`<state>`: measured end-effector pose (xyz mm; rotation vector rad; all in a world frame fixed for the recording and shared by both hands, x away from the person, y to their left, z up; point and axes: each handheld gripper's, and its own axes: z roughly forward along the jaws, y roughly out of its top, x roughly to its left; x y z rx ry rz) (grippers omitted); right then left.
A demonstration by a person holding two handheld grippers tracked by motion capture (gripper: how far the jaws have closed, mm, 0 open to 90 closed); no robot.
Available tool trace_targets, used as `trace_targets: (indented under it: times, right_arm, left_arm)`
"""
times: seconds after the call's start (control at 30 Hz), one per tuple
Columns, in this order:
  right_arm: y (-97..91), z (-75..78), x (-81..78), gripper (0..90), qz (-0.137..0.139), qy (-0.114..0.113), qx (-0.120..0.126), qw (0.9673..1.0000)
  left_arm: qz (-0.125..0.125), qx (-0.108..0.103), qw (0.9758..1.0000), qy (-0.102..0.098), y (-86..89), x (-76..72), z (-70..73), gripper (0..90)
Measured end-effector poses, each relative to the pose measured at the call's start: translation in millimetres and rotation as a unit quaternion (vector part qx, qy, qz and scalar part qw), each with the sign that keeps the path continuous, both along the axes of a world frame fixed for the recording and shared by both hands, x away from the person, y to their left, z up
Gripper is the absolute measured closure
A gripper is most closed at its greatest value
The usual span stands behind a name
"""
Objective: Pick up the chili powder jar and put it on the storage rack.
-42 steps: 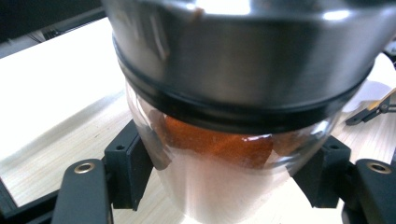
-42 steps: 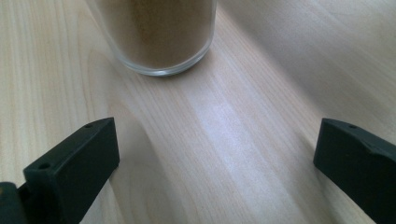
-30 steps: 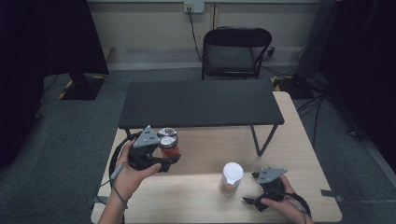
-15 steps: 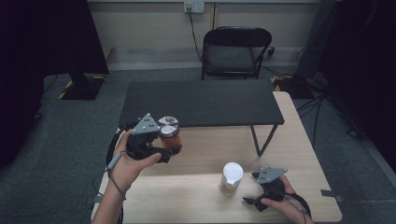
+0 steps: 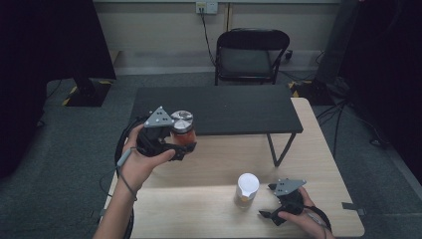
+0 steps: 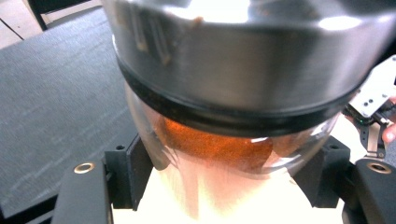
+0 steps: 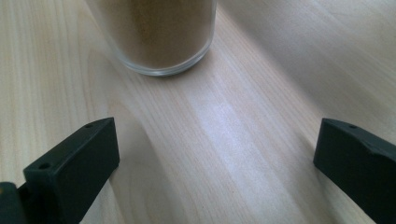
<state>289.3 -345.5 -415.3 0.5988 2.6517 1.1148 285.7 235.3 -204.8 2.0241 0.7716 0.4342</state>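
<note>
Above wooden table (image 5: 209, 174), spice jar (image 5: 182, 130) was clamped by left gripper (image 5: 171, 142), presumably for carrying; right gripper (image 5: 268, 214) was held apart near white-lidded jar (image 5: 247, 189).

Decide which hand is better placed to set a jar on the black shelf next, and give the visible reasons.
The left. Its gripper is shut on the orange spice jar, held above the table beside the black shelf. The right gripper is open, resting on the table short of the white-lidded jar.
</note>
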Motion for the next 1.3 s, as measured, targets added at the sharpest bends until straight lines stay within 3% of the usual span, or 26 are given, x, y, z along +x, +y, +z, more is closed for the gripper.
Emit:
trace_targets:
  times: [0.33, 0.87, 1.3]
  right_arm:
    - [0.0, 0.0, 0.0, 0.0, 0.0, 0.0, 0.0, 1.0]
    - [0.0, 0.0, 0.0, 0.0, 0.0, 0.0, 0.0, 1.0]
    - [0.0, 0.1, 0.0, 0.0, 0.0, 0.0, 0.0, 1.0]
  left_arm:
    - [0.021, 0.008, 0.9997, 0.001, -7.0, 11.7, 12.3, 30.5]
    - [0.077, 0.017, 0.9969, 0.009, -17.9, 33.6, 6.1, 30.5]
    - [0.1, 0.014, 0.9948, 0.013, -20.9, 43.5, 2.3, 30.5]
